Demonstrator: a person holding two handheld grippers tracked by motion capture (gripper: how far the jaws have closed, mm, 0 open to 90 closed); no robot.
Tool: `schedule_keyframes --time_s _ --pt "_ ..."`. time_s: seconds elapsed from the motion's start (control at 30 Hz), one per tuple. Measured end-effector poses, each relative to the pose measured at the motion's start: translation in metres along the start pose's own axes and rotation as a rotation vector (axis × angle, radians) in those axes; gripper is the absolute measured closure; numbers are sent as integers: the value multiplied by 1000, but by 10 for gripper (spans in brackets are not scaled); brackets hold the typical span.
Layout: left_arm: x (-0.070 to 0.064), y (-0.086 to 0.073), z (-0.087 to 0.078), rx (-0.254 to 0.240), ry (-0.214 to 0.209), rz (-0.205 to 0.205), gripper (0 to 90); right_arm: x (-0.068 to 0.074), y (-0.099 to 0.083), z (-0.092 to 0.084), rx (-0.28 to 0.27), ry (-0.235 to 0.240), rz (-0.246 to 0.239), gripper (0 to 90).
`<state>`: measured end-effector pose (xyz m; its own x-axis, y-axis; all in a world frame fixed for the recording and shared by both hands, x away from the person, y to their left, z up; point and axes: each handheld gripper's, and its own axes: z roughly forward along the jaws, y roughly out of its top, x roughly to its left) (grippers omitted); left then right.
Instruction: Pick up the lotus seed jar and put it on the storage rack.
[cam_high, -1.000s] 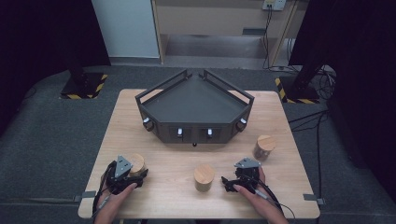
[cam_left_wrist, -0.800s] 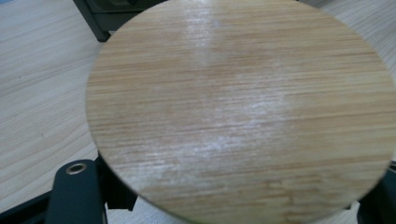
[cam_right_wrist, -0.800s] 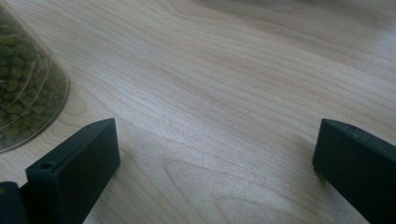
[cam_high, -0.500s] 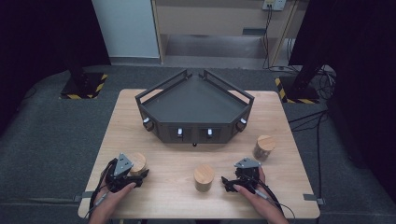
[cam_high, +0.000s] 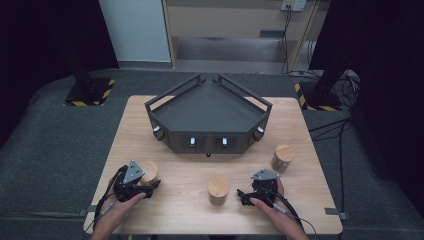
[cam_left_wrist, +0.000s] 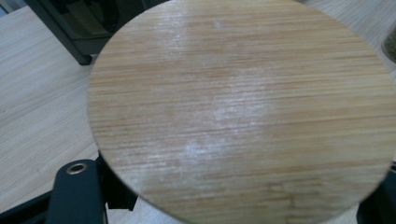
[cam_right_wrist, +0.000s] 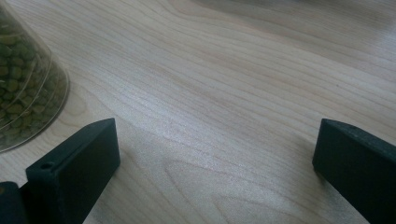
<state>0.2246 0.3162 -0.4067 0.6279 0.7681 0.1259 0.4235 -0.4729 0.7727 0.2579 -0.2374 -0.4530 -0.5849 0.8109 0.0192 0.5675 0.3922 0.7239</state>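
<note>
Altogether 3 wood-lidded jars (cam_high: 218, 190): left gripper (cam_high: 142, 187) jaws clamp 1 jar (cam_high: 148, 172), right gripper (cam_high: 245, 196) jaws wide.

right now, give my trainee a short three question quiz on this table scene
1. How many round wooden-lidded jars stand on the light wooden table?
2. True or false: the right claw grips the middle jar.
3. What does the left claw hold: A) the left jar, B) the dark angular metal tray?

Key: 1) three, counting the right jar; 2) false, its jaws stand open over bare wood; 3) A.
</note>
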Motion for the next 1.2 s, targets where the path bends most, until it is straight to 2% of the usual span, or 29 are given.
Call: schedule_keyframes --time_s 0.73,1.2 --pt "7 32 -2 5 -43 48 243 0 0 0 0 0 0 7" --pt "13 47 -2 4 -66 41 243 0 0 0 0 0 0 7"
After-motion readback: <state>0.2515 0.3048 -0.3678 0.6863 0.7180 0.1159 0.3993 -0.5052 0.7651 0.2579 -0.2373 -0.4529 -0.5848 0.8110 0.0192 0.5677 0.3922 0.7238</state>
